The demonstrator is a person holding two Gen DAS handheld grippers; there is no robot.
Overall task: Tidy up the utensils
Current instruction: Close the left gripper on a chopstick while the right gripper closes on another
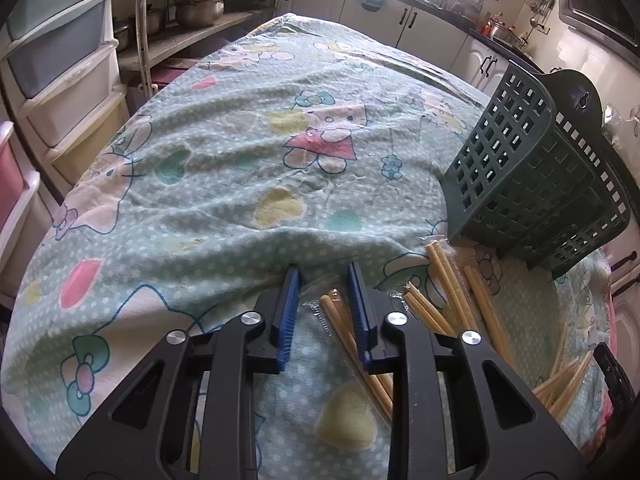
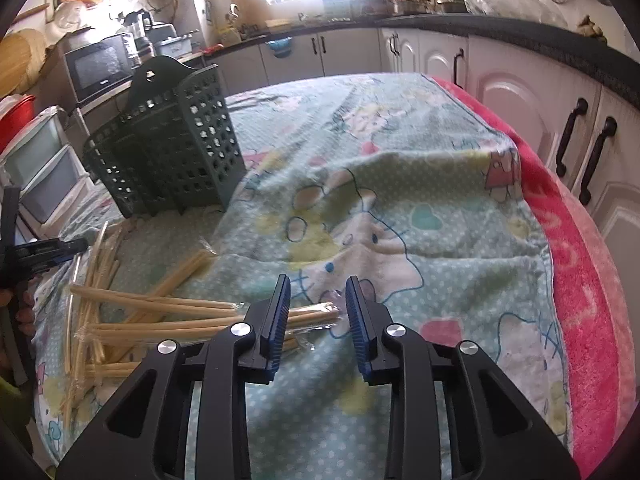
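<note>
Here, left gripper (image 1: 324, 280) and right gripper (image 2: 318, 292) both spread, straddling wrapped chopsticks (image 2: 312, 316); cloth (image 1: 240, 160) beyond bare.

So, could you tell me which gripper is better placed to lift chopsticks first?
Probably the left gripper: a wrapped chopstick pair lies between its fingers. The right gripper has only the tip of a pair between its fingers.

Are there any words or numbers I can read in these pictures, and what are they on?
None can be read.
Microwave: a small mark low on its door, too blurred to read.
Pink blanket: pale raised shapes, maybe letters, too blurred to tell.
Cartoon cloth: only pictures, no words.
Green basket: no label showing.
</note>
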